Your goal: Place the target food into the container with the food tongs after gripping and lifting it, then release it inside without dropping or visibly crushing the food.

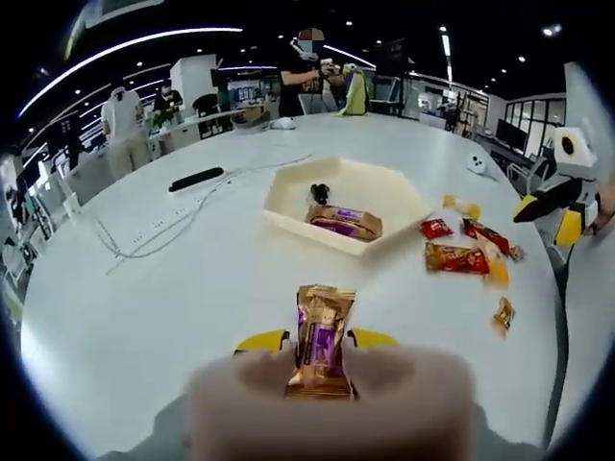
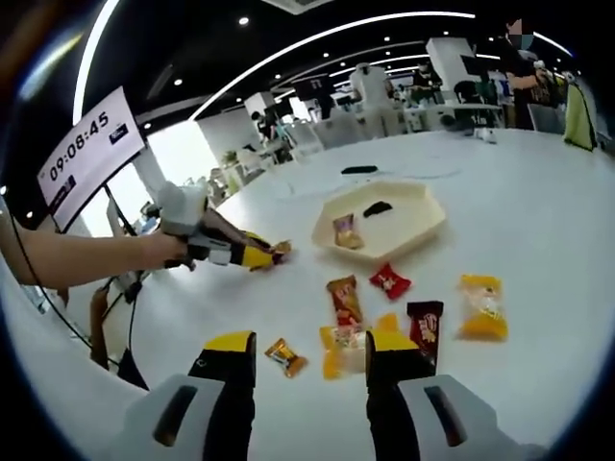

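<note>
My left gripper (image 1: pixel 318 340) is shut on a gold and purple wrapped snack (image 1: pixel 322 336), held upright above the white table, short of the container. The cream hexagonal container (image 1: pixel 284 192) lies ahead, holding a similar wrapped snack (image 1: pixel 343 222) and a small black item (image 1: pixel 320 192). In the right gripper view, the left gripper (image 2: pixel 267 254) shows at the left with the snack (image 2: pixel 280 249) in its tips, left of the container (image 2: pixel 424 227). My right gripper (image 2: pixel 309 348) stands open, low over a yellow packet (image 2: pixel 344 351) and a small gold candy (image 2: pixel 286 357).
Loose snacks lie right of the container: red (image 1: pixel 434 228), orange-brown (image 1: pixel 457 257), yellow (image 1: pixel 463 206) and a small gold one (image 1: pixel 504 312). A black remote (image 1: pixel 195 179) and white cables (image 1: pixel 163 226) lie at far left. People stand at the far desks.
</note>
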